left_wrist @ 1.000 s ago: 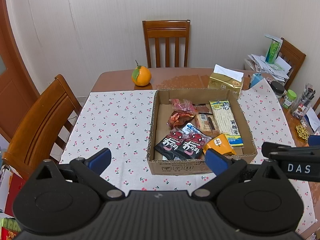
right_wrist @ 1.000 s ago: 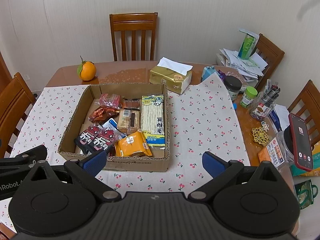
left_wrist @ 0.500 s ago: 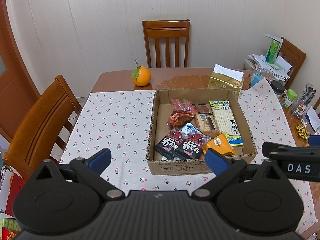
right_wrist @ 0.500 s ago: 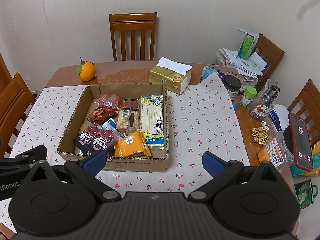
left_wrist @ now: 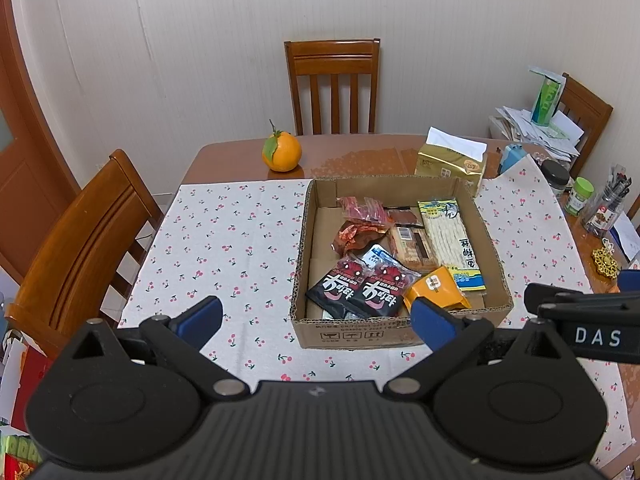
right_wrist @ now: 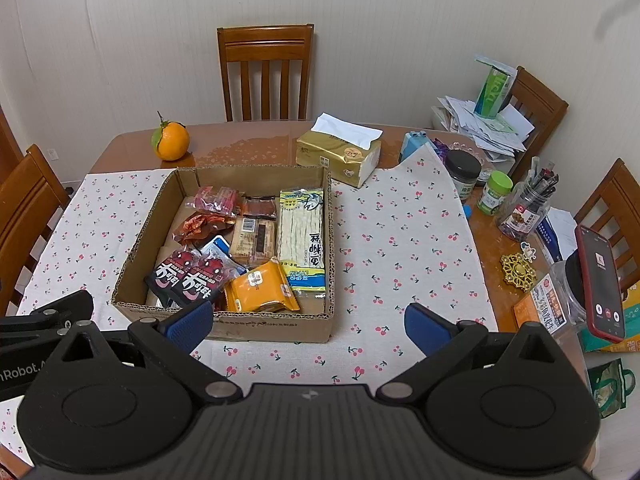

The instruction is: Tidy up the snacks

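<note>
A shallow cardboard box [left_wrist: 352, 334] [right_wrist: 276, 326] sits on the cherry-print cloth and holds several snack packets. Among them are two black-and-red packs [left_wrist: 356, 290] [right_wrist: 186, 280], an orange pack [left_wrist: 436, 288] [right_wrist: 260, 286], a long pale noodle-like pack [left_wrist: 446, 236] [right_wrist: 301, 232], a brown biscuit pack [right_wrist: 254, 238] and red wrappers [left_wrist: 366, 210]. My left gripper [left_wrist: 316, 322] hovers open above the table's near edge, in front of the box. My right gripper [right_wrist: 308, 326] is open too, near the box's front right corner. Both hold nothing.
An orange [left_wrist: 281, 152] [right_wrist: 171, 141] and a gold tissue pack [left_wrist: 450, 162] [right_wrist: 340, 152] stand behind the box. Jars, a pen cup [right_wrist: 526, 210] and a phone [right_wrist: 600, 284] crowd the right edge. Wooden chairs [left_wrist: 334, 84] surround the table; papers pile on one chair [right_wrist: 488, 128].
</note>
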Motion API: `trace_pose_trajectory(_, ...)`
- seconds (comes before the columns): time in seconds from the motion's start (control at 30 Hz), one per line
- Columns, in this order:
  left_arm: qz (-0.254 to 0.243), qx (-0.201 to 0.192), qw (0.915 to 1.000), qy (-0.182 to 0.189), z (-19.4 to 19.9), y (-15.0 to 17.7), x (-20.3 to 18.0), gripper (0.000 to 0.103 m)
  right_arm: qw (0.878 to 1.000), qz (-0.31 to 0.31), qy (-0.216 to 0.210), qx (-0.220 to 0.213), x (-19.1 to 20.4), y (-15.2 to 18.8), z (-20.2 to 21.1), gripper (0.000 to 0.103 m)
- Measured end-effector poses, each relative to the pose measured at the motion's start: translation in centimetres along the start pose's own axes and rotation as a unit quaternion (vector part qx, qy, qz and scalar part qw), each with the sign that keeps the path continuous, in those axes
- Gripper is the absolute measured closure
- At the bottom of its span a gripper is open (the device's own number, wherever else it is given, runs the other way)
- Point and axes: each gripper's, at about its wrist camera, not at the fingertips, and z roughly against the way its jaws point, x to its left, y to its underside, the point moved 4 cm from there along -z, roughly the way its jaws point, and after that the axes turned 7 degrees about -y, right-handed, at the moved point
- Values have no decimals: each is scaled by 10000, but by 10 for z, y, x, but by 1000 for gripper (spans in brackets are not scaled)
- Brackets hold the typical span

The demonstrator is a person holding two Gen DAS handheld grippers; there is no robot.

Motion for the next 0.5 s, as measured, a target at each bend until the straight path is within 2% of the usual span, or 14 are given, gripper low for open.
trace_pose_trajectory(0.5, 23, 24, 10000, -9, 1, 0, -1, 3, 10000, 29, 19, -5, -1, 0, 0, 0)
